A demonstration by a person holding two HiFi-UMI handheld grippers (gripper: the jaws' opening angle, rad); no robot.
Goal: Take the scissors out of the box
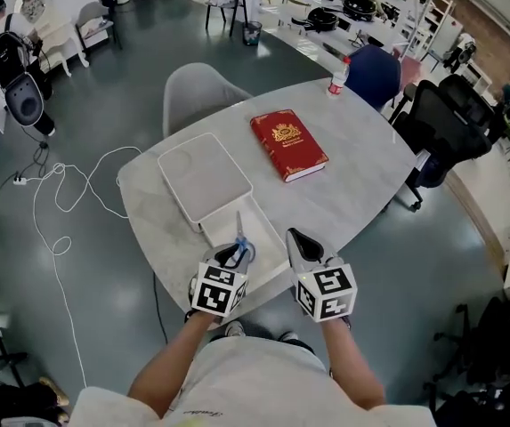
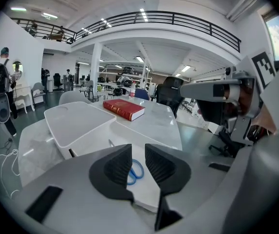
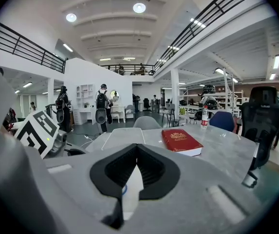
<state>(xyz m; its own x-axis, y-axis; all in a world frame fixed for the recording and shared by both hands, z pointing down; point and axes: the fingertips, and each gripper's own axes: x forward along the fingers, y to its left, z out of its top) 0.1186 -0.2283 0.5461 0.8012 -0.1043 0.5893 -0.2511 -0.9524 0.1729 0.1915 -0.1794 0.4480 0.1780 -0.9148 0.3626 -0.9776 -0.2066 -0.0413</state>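
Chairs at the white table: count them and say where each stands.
3. A grey chair at the table's far-left edge, a blue chair at its far end by the bottle, a black office chair on its right. The person may hide another.

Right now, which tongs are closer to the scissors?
Left. The left tongs are open, right at the blue handles of the scissors, not gripping them. The right tongs are shut, off to the scissors' right.
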